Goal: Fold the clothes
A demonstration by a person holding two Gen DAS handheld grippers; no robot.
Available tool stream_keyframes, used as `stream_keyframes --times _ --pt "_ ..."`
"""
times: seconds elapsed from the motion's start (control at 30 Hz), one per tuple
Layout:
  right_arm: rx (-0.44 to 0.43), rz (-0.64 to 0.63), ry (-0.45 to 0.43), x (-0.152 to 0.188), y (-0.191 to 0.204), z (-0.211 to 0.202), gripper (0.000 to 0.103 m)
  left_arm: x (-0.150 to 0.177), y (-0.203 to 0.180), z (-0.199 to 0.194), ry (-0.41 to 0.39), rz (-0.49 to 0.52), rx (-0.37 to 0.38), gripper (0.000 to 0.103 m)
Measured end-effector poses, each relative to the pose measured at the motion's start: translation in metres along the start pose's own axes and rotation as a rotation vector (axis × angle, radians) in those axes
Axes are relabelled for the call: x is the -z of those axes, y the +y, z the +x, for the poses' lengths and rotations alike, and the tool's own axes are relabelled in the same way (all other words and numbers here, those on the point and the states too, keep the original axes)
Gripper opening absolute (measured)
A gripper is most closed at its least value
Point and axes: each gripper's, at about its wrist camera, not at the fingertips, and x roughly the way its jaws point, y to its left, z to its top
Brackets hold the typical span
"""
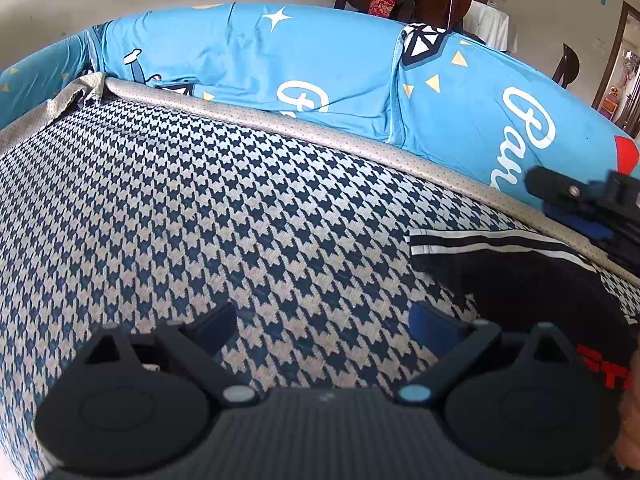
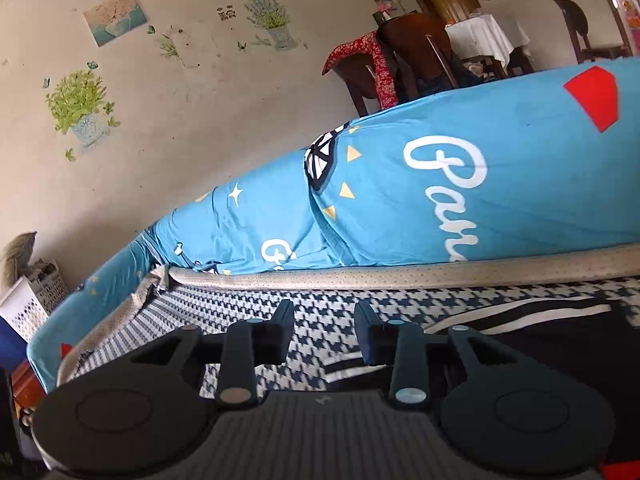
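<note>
houndstooth cushion (image 1: 240, 208) bears a black garment (image 1: 520, 280), white-striped, red-lettered.

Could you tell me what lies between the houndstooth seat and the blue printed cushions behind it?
A beige dotted piping band runs along the back edge of the houndstooth seat, separating it from the blue cushions. Both wrist views show it.

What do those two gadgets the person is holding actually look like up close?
Both look alike. The left gripper has a ribbed dark grey body, two round black discs, black linkage bars with pale rivets, and blue-padded fingers. The right gripper has the same build, though its fingers look darker. No cables or sleeves are visible.
</note>
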Motion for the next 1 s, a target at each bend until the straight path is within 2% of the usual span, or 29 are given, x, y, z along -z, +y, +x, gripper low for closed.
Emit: stream_keyframes --times 0.27,0.4,0.53,0.77,0.83,0.87,0.9,1.0 --pt "0.068 -0.091 0.121 0.043 -0.002 -0.03 0.034 0.0 0.002 -0.007 -0.005 -0.014 0.015 0.097" --pt "0.088 -0.12 0.147 0.054 0.006 -0.027 0.034 0.001 0.001 -0.011 -0.007 -0.021 0.017 0.097" --pt "0.083 -0.14 0.161 0.059 0.015 -0.016 0.036 0.0 0.003 -0.014 -0.018 -0.019 0.012 0.097" --pt "0.096 -0.086 0.137 0.057 0.014 0.009 0.036 -0.001 0.008 -0.011 -0.006 -0.033 0.011 0.097" --pt "0.102 -0.087 0.124 0.055 0.016 0.016 0.032 -0.002 0.009 -0.01 -0.006 -0.034 0.013 0.097" --pt "0.1 -0.089 0.118 0.053 0.018 0.019 0.017 -0.002 0.01 -0.01 -0.006 -0.035 0.012 0.097" --pt "0.085 -0.089 0.119 0.052 0.02 0.022 0.011 -0.002 0.01 -0.01 -0.006 -0.036 0.012 0.097" --pt "0.032 -0.113 0.148 0.055 0.031 0.031 0.011 -0.003 0.013 -0.01 -0.006 -0.044 0.007 0.097"
